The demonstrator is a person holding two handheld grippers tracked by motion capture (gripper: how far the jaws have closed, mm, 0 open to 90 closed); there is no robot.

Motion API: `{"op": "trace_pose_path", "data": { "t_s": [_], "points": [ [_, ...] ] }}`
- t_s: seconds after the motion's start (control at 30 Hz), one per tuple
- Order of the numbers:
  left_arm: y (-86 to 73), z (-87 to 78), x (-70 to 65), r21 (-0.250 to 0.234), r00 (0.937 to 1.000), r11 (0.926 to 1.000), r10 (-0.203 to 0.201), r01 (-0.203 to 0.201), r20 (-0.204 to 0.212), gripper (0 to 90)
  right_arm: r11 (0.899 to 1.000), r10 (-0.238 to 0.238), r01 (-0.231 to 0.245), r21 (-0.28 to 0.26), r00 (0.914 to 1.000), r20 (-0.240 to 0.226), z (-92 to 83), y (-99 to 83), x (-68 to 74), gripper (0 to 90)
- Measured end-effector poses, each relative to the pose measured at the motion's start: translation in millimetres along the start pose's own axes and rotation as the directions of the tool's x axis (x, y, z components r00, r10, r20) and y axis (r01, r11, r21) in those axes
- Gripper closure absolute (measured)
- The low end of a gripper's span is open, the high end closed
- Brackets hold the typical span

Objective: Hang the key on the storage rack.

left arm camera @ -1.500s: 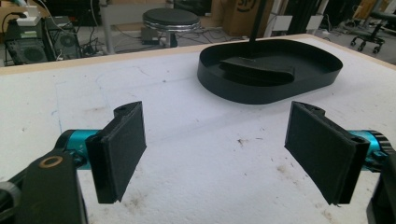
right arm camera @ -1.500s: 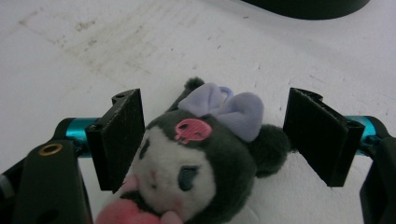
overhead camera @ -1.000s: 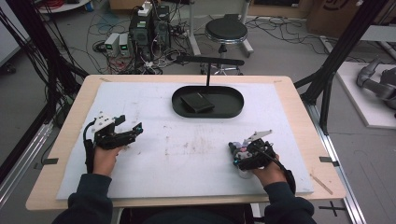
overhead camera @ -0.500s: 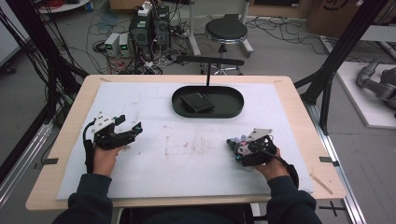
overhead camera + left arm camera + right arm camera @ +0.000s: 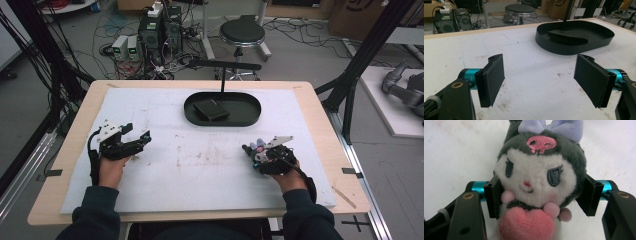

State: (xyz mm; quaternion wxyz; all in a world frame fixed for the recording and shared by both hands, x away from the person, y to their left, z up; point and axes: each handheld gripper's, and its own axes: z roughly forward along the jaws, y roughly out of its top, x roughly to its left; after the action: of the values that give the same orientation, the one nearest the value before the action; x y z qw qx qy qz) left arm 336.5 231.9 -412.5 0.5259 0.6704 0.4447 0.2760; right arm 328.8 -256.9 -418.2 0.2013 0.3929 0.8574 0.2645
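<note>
Our right tongs (image 5: 541, 195) have just closed on the plush toy (image 5: 539, 182), clamping its head for a secure lift. Left tongs (image 5: 539, 82) stand wide and empty at the high view's left, clear of the black tray (image 5: 192, 107).

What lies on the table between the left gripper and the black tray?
Nothing. In the left gripper view, the stretch from the left gripper to the black tray is bare white mat with faint stains; the high view shows the same.

- Left gripper (image 5: 134, 136) resting at the frame's left, jaws standing wide apart, nothing between them.
- Right gripper (image 5: 250, 149) at lower right, jaws just closing, pads pressing in.
</note>
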Motion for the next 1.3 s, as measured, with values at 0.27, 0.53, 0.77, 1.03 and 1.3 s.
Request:
{"op": "trace_pose_path", "data": {
  "t_s": [0.27,0.53,0.77,1.03,1.3],
  "points": [
    [-0.5,-1.0,2.1,-0.003,1.0,1.0,-0.004,0.004,-0.004,24.2,0.992,0.023,-0.029,-0.126,0.9984,-0.052,-15.8,16.9,-19.9,33.4],
    [-0.9,-0.1,3.2,-0.008,1.0,1.0,-0.002,0.002,-0.005,24.2,0.988,0.032,-0.046,-0.15,0.995,-0.095,-30.3,55.5,-48.5,32.9],
    [-1.2,-0.3,5.4,-0.02,1.0,0.9998,0.006,-0.006,-0.006,24.1,0.987,0.008,-0.018,-0.159,0.9978,-0.066,-38.1,101.5,-68.5,32.9],
    [-1.4,-0.3,6.8,-0.025,1.0,0.9997,-0.001,0.001,-0.001,24.2,0.98,0.031,-0.038,-0.196,0.9987,-0.04,-37.8,136.6,-90.9,32.9],
    [-1.4,-0.1,6.6,-0.023,1.0,0.9997,0.001,-0.001,0.002,24.2,0.971,0.075,-0.079,-0.226,0.9968,-0.028,-31.4,163.4,-108.1,32.9]
  ]
}}
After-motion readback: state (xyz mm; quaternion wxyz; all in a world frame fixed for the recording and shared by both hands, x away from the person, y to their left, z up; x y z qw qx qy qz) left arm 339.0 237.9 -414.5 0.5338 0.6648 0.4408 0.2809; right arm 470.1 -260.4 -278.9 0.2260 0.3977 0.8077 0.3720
